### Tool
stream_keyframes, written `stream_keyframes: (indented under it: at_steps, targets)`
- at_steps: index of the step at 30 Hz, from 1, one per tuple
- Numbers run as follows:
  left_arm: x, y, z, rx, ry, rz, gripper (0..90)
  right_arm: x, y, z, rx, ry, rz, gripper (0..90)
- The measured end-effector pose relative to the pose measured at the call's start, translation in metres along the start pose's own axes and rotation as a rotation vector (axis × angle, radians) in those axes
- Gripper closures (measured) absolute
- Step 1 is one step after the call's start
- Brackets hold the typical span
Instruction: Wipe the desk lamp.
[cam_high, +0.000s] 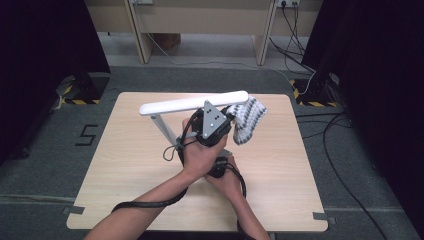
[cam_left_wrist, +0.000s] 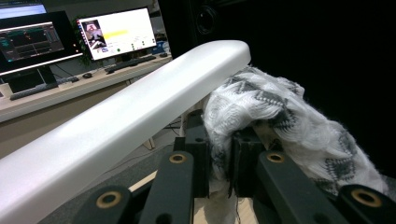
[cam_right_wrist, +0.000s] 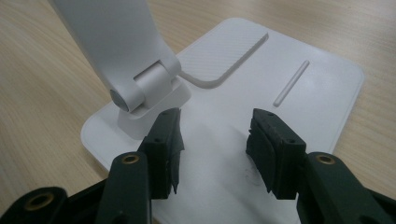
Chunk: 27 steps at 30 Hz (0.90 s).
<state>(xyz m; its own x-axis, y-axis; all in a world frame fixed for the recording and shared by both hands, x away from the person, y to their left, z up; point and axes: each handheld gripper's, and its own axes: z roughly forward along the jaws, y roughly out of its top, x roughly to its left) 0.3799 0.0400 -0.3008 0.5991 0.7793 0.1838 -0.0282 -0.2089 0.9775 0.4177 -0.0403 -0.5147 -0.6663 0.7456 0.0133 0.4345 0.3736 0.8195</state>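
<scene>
Left gripper (cam_left_wrist: 219, 163) pinches the patterned sock (cam_left_wrist: 280, 121) beside the white bar (cam_left_wrist: 116, 126).

Its jaws are narrow on the fabric, and the sock drapes at the bar's far end above the table (cam_high: 125, 165). Right gripper (cam_right_wrist: 212, 149) rests with its jaws apart over the stand's white base (cam_right_wrist: 289, 60), gripping nothing, close to the hinge (cam_right_wrist: 140, 88).
</scene>
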Motion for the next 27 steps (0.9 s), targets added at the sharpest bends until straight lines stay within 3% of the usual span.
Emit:
stream_keyframes:
  at_steps: [27]
  targets:
    - [0.016,-0.009,-0.015,0.0,0.012,-0.027,80.5,0.0,0.0,0.0,0.0,-0.002,0.0,53.9]
